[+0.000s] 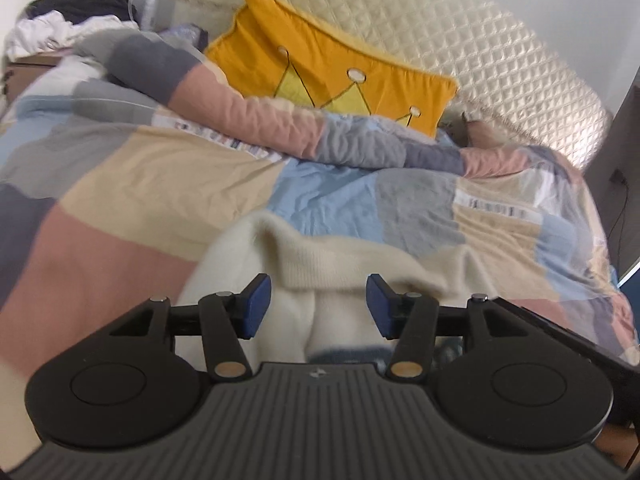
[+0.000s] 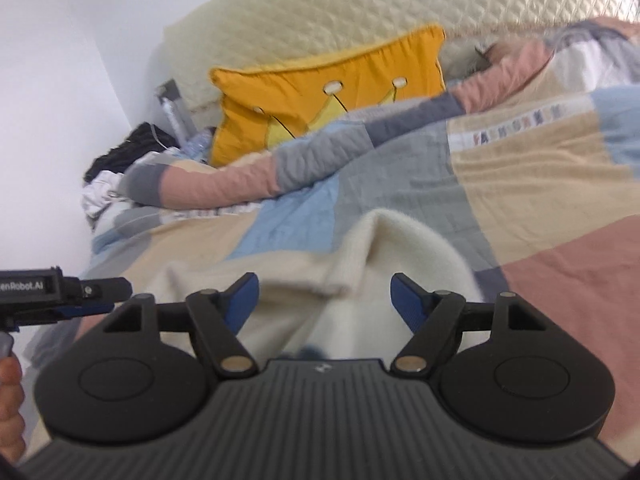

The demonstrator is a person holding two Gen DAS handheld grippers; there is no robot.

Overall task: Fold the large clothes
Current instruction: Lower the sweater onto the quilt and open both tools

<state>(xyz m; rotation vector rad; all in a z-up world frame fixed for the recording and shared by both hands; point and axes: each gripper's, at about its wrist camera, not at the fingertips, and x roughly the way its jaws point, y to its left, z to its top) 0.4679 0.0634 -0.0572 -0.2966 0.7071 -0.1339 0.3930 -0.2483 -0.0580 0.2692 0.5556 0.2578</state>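
Cream knitted sweater [image 1: 320, 264], bunched and creased, on the patchwork duvet [image 1: 152, 184], directly ahead of and beneath both claws. In the left wrist view, a ribbed edge of the knit just beyond the fingertips, soft folds dropping between them toward the claw body. Left claw [image 1: 319, 306] spread wide, blue pads [image 1: 256, 304] clear of the wool on either side, nothing pinched. In the right wrist view, the same sweater [image 2: 360, 272] humped up ahead, a rounded fold rising between and past the tips. Right claw [image 2: 324, 300] likewise spread wide, blue pads [image 2: 406, 300] apart, no cloth gripped. Left claw [image 2: 92, 292] seen side-on at the far left of the right claw, over the sweater's edge, held by a hand [image 2: 10, 408].

Further ahead of the claws, a rolled ridge of the duvet in pink, grey and navy blocks. Behind that ridge, an orange cushion [image 1: 332, 64] with a yellow crown motif, propped against a quilted cream headboard [image 1: 440, 28]. Far ahead and left of the left claw, a heap of dark and white clothes [image 1: 68, 16]. All frames slightly blurred.
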